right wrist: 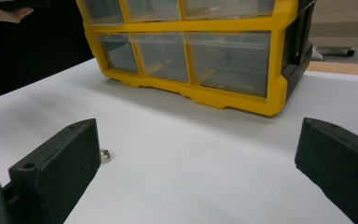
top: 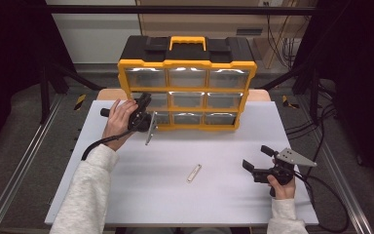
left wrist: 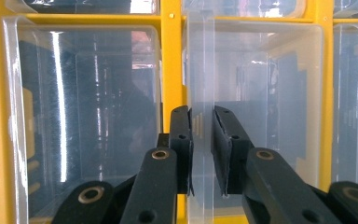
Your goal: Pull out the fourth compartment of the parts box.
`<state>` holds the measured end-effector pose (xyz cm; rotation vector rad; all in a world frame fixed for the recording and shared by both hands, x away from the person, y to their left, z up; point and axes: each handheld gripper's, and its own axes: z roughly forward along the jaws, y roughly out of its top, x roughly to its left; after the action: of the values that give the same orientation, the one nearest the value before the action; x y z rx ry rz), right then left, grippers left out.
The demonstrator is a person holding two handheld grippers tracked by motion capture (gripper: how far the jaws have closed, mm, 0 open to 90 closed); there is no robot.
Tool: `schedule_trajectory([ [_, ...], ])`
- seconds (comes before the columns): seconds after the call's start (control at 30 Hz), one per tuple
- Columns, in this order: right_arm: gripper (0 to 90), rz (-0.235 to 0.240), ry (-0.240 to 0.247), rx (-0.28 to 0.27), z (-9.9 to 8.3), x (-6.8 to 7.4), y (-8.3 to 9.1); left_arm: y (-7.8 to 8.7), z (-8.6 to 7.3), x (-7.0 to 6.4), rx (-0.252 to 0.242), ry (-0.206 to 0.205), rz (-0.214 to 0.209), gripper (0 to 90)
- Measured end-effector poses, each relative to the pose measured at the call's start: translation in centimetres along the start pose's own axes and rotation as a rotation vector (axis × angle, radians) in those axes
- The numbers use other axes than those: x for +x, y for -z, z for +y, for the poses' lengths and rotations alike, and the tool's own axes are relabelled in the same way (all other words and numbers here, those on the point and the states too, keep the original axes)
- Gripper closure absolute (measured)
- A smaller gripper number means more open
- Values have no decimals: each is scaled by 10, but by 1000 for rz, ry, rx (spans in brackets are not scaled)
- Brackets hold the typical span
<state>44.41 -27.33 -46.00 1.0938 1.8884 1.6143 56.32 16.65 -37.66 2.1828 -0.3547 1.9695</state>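
Drawer (left wrist: pixel 256 102) at the organizer's (top: pixel 187 66) lower left has its clear tab pinched between the left gripper's (top: pixel 143 105) nearly closed jaws, apparently to pull it out, while the right gripper (top: pixel 258 163) waits wide open near a small metal piece (top: pixel 194 173).

The organizer (top: pixel 187 87) has a frame of glossy yellow plastic with a matt black plastic top. Its 9 drawers (left wrist: pixel 254 93) are clear, smooth plastic that catches bright glare. The table (top: pixel 175 195) is a matt, smooth white surface. The left gripper (left wrist: pixel 201 149) has matt black jaws with brass-coloured metal rivets; the right gripper (right wrist: pixel 196 172) has matt, slightly grainy jaws. The small piece (top: pixel 194 173) on the table looks like pale, shiny metal. The sleeve (top: pixel 85 190) is soft, fuzzy light cloth.
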Motion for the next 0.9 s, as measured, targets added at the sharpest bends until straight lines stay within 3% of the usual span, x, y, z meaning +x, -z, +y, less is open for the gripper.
schedule_trajectory([
  [0.9, 4, -1, 1, 2, 0, 0, -1, 15, 5, -4, 6, 15, 10, 776],
])
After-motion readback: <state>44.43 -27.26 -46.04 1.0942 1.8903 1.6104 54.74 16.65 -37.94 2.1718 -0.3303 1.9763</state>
